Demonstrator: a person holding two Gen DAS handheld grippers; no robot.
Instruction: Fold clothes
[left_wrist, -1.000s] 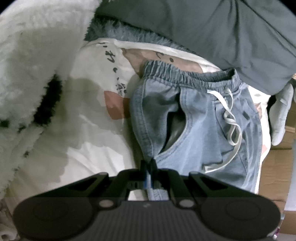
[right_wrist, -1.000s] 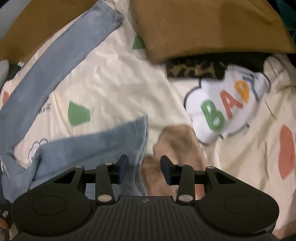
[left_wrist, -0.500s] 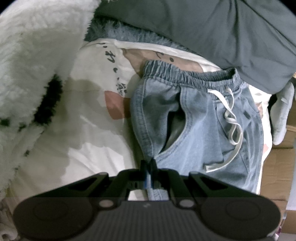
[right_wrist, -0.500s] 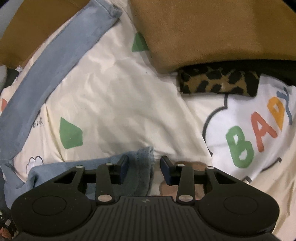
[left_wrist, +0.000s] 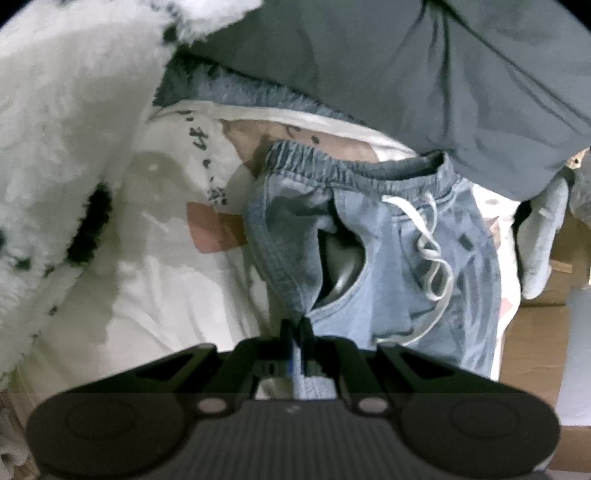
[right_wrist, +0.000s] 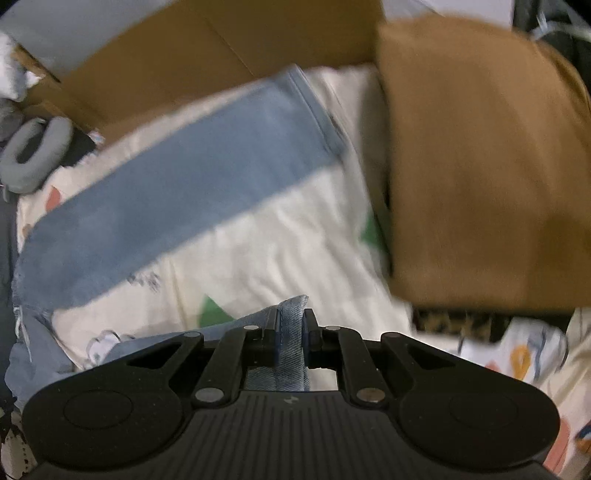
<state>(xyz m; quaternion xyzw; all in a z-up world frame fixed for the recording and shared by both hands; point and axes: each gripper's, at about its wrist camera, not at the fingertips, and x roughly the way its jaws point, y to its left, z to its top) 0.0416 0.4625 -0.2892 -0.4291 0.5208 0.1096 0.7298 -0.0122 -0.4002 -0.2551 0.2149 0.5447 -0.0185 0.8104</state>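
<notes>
Light blue jeans (left_wrist: 388, 266) lie on a printed cream sheet, with the elastic waistband (left_wrist: 354, 170) and white drawstring (left_wrist: 432, 243) facing me in the left wrist view. My left gripper (left_wrist: 295, 325) is shut on the jeans' side seam just below the gaping pocket. In the blurred right wrist view, my right gripper (right_wrist: 290, 317) has the folded hem of one jeans leg (right_wrist: 291, 332) between its pads. Its jaws are closing and press on the denim. The other leg (right_wrist: 184, 195) stretches flat across the sheet ahead.
A white fluffy blanket (left_wrist: 55, 147) rises at the left and a dark grey cloth (left_wrist: 424, 74) hangs over the waistband. A brown garment (right_wrist: 480, 166) lies at the right over a leopard-print piece (right_wrist: 461, 321). Cardboard (right_wrist: 184, 66) and a grey ring cushion (right_wrist: 33, 155) lie beyond the sheet.
My right gripper's jaws closed on the jeans leg hem, and it rose with the hem and swung toward the flat leg and cardboard. The left gripper kept its grip and place.
</notes>
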